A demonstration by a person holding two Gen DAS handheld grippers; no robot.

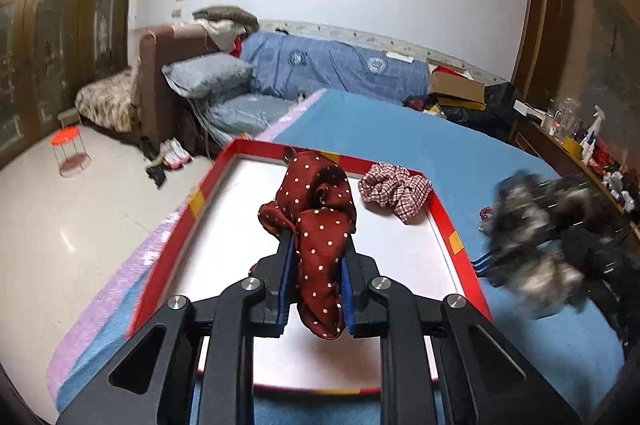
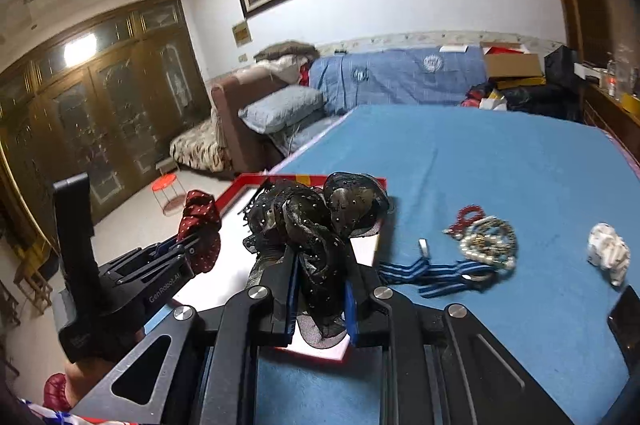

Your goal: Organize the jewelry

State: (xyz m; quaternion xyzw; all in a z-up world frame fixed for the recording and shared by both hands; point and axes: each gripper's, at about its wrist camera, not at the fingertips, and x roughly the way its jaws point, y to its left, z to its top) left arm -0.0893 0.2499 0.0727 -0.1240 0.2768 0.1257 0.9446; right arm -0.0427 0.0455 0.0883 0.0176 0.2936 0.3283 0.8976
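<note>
Left gripper pinched the red dotted scrunchie over the red tray. Right gripper pinched the black lace scrunchie

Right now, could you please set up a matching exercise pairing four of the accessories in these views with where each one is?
Things:
1. red polka-dot scrunchie
2. black lace scrunchie
3. checked scrunchie
4. pearl bead bracelets

Places:
A. lying inside the red tray, near its far right corner
B. clamped in the right gripper
C. lying on the blue cloth, outside the tray
D. clamped in the left gripper

Pairs: 1-D, 2-B, 3-A, 4-C
</note>
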